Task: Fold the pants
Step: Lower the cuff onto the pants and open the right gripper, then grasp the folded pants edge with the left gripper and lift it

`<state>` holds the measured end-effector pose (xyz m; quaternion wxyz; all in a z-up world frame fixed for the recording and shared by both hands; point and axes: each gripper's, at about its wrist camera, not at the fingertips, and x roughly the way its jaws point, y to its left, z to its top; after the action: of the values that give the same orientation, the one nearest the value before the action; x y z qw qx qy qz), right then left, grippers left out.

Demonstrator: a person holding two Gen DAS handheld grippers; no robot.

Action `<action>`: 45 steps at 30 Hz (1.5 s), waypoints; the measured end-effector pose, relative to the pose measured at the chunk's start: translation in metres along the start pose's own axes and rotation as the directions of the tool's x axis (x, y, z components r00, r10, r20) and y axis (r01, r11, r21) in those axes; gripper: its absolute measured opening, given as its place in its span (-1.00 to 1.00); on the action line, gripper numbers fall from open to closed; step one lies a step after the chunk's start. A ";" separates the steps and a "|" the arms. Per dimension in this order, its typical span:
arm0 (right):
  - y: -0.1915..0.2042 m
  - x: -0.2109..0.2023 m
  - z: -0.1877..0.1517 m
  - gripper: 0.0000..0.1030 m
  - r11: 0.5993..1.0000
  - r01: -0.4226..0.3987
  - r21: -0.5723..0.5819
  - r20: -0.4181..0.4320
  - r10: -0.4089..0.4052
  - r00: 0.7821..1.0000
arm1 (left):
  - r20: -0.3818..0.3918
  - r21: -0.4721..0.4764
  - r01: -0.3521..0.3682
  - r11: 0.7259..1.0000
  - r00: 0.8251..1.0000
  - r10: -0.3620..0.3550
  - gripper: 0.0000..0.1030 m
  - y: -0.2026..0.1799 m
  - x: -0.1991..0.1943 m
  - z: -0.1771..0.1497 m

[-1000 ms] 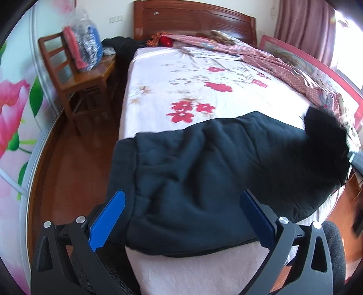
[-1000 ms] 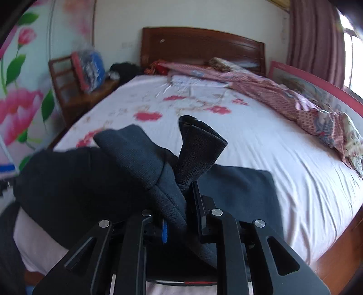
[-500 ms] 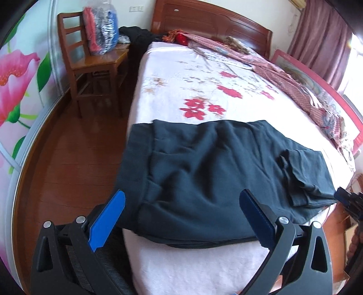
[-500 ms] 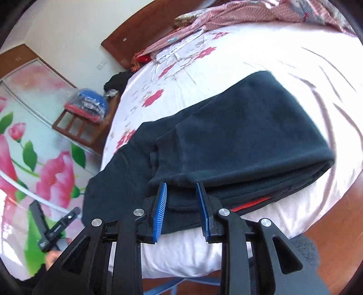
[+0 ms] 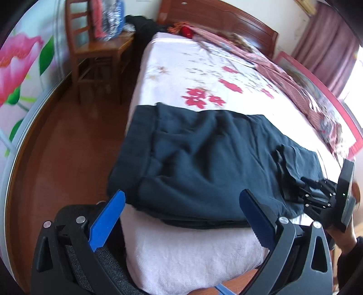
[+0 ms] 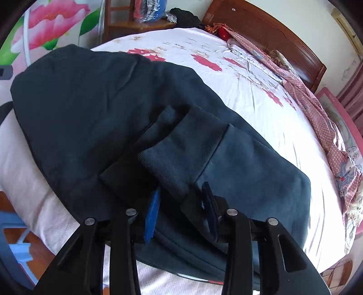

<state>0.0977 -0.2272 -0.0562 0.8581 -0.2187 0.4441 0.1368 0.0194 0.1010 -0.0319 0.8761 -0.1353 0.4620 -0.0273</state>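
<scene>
Across the foot of the bed (image 5: 181, 68), from my left wrist camera, I see the dark navy pants (image 5: 204, 158) lying folded in thick, soft fleece layers on the pale pink sheet, their ribbed waistband draping over the left edge of the mattress. My left gripper (image 5: 181, 220) stands wide, its blue pads apart with nothing between them, poised just before the near edge of the pants. At the right edge, my right gripper (image 5: 301, 192) reaches into the cloth, a person's hand (image 5: 354, 199) behind it. A wooden chair (image 5: 95, 50) stands by the bed and bears a clear plastic bag (image 5: 106, 18) stuffed with striped red and blue fabric. A polished wooden headboard (image 5: 217, 18) closes the far end, and a red checked quilt (image 5: 283, 74) lies crumpled along the right side.

From my right wrist camera, the pants (image 6: 102, 102) fill the near view, napped and matte, with two ribbed cuffs (image 6: 181, 147) folded back on top. My right gripper (image 6: 181, 206) is narrow and its jaws are closing; a fold of the pants sits between the blue pads (image 6: 153, 211), though I cannot tell whether they press on it yet. Red flower prints dot the sheet (image 6: 226, 79) beyond, which is smooth and lightly creased. The bag on the chair (image 6: 149, 11) shows at the top edge.
</scene>
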 end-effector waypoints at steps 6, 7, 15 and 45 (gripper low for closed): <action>-0.012 -0.031 0.007 -0.75 0.992 -0.052 0.118 0.082 0.043 0.996 | 0.039 -0.054 -0.043 0.998 0.998 0.046 0.96 0.021 -0.004 0.003; -0.007 -0.029 0.003 -0.75 0.993 -0.050 0.111 0.073 0.042 0.996 | 0.037 -0.063 -0.050 0.997 0.998 0.052 0.96 0.024 -0.003 0.003; -0.004 -0.034 -0.010 -0.06 0.973 -0.013 0.229 0.052 0.001 0.999 | 0.019 -0.092 -0.117 0.989 0.993 0.119 0.96 0.041 0.001 0.006; 0.028 -0.066 0.013 0.52 0.877 -0.273 0.395 0.136 0.239 0.962 | 0.068 -0.577 0.326 0.749 0.933 -0.354 -0.47 0.118 0.083 0.017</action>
<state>0.0577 -0.1991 -0.0026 0.8766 0.0326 0.4520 0.1619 0.0716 0.2035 -0.1207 0.7623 -0.4762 0.4357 -0.0476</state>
